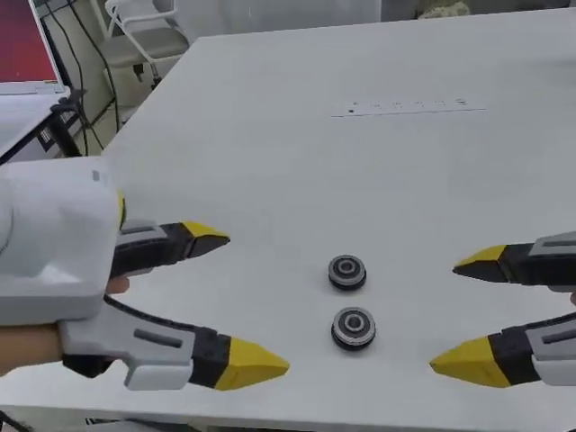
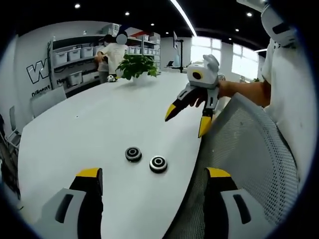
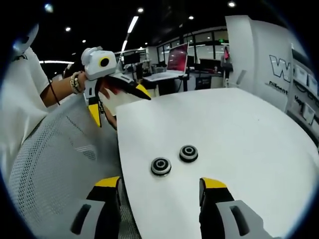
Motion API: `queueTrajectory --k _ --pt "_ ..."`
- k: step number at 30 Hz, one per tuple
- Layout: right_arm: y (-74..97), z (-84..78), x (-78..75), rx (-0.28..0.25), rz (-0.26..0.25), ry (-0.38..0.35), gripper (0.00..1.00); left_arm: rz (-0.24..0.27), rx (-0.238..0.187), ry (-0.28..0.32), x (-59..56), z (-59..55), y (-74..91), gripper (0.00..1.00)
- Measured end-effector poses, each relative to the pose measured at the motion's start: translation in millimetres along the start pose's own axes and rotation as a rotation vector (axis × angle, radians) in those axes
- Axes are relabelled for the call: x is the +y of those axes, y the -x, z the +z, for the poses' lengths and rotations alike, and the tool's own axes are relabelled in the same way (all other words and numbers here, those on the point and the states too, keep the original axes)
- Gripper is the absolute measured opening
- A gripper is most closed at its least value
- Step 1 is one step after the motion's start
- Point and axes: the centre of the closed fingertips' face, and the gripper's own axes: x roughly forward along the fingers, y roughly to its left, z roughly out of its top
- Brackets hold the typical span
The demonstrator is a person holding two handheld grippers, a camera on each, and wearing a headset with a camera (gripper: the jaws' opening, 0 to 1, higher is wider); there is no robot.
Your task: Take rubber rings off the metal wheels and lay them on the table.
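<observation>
Rubber rings [image 1: 347, 286] are seated on the 2 metal wheels [image 1: 353, 328] lying flat near the front edge of the tabletop [image 1: 360, 180], between the left gripper [image 1: 252, 301] and right gripper [image 1: 444, 315], both held wide open and empty, so a wheel may be pushed off that edge if nudged unbraced.

The grey-and-black, yellow-tipped right gripper [image 1: 443, 314] is cut off behind its jaws by the head view's right edge. On the white table [image 1: 270, 162], a row of small dark printed marks [image 1: 405, 107] is too small to be read. The red monitor screen [image 1: 22, 45] is cropped at the top-left corner.
</observation>
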Motion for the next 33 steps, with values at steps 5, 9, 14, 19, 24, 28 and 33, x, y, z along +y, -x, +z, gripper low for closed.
queueTrajectory --k 5,9,14,19,24,28,33 --pt "-12.5 7.7 -5.8 -0.022 0.041 0.045 0.52 -0.031 -0.026 -0.057 3.1 14.7 -17.3 0.73" --pt "-25.0 7.5 -9.3 -0.025 0.070 0.079 0.45 -0.052 -0.057 -0.067 6.1 24.8 -32.2 0.67" --pt "-41.5 -1.4 -11.0 -0.006 0.108 0.097 0.36 -0.082 -0.078 -0.071 8.1 26.3 -54.0 0.55" --pt "-56.2 -11.9 -8.6 0.006 0.152 0.077 0.31 -0.126 -0.028 -0.108 3.8 9.3 -72.2 0.36" --pt "-66.3 -16.8 -8.8 0.004 0.171 0.059 0.27 -0.165 0.037 -0.127 -2.1 -14.2 -89.2 0.26" --pt "-73.2 -23.4 -9.1 0.017 0.186 0.061 0.25 -0.196 0.077 -0.139 -9.7 -29.0 -98.2 0.14" --pt "-77.8 -26.1 -7.9 0.014 0.200 0.058 0.24 -0.211 0.115 -0.142 -15.6 -41.7 -108.8 0.12"
